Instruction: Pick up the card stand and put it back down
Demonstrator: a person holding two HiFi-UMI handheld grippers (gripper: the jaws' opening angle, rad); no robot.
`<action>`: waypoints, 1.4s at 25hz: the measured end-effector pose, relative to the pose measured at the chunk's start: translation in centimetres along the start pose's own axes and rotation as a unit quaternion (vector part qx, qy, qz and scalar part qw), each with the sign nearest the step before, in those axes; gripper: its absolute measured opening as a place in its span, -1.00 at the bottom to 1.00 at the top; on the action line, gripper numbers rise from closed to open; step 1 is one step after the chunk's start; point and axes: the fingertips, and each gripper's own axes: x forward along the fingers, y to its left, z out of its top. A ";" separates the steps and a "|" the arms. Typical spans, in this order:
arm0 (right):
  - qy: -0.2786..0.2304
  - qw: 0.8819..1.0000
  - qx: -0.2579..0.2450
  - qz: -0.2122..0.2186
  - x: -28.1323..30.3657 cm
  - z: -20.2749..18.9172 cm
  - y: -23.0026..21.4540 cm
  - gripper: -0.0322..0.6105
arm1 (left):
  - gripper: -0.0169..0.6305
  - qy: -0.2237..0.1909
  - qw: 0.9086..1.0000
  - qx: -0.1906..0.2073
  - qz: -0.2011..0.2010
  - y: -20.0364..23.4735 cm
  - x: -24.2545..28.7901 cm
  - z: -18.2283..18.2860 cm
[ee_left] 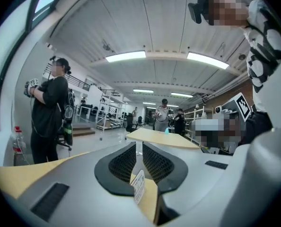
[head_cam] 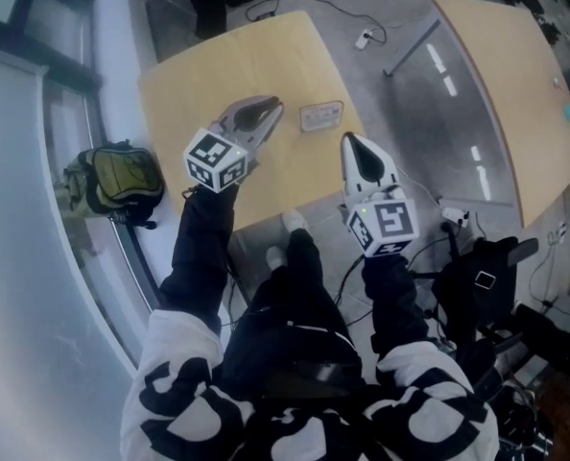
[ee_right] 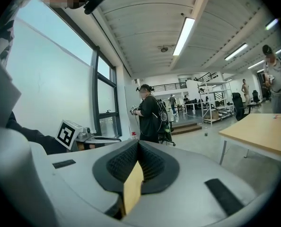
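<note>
Stand (head_cam: 320, 115) low on the pale wood table (head_cam: 218, 65), near its right edge, just beyond the left gripper (head_cam: 268, 109) and apart from it. Left gripper tilted over the tabletop, jaws all but closed, a thin slit between the pads, nothing gripped. Right gripper (head_cam: 352, 142) over the table's near edge, jaws closed and empty, pads meeting at the tip. Tabletop smooth, rounded at the corners, otherwise bare. Grey polished floor (head_cam: 429, 142) around it, streaked with light; a second wood table (head_cam: 496, 65) to the right on thin metal legs, cut off by the frame. Green backpack (head_cam: 122, 176) on the floor by the tall window. Ribbed white ceiling with long strip lights in both gripper views; metal shelving far back. Person in black (ee_left: 48, 112) standing near the window. In the left gripper view, only a white sliver of the stand (ee_left: 138, 186) showing through the slit. Print on the stand too small to read. Pads dark and finely ridged, set in smooth grey shells; black-and-white marker cubes behind.
</note>
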 end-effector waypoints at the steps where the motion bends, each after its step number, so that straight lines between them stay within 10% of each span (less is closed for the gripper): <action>1: -0.003 1.000 0.001 0.002 -0.1 0.7 0.5 -0.88 | -0.85 -0.007 1.000 0.002 0.014 -0.4 -0.9 0.9; 19: -0.025 0.995 -0.033 0.095 -2.0 5.9 12.4 -0.88 | -0.85 -0.067 0.959 0.041 0.272 -6.0 -17.7 10.1; 35: -0.001 0.992 -0.058 0.108 -3.0 5.4 18.9 -0.89 | -0.86 -0.087 0.911 0.010 0.403 -7.7 -26.9 8.2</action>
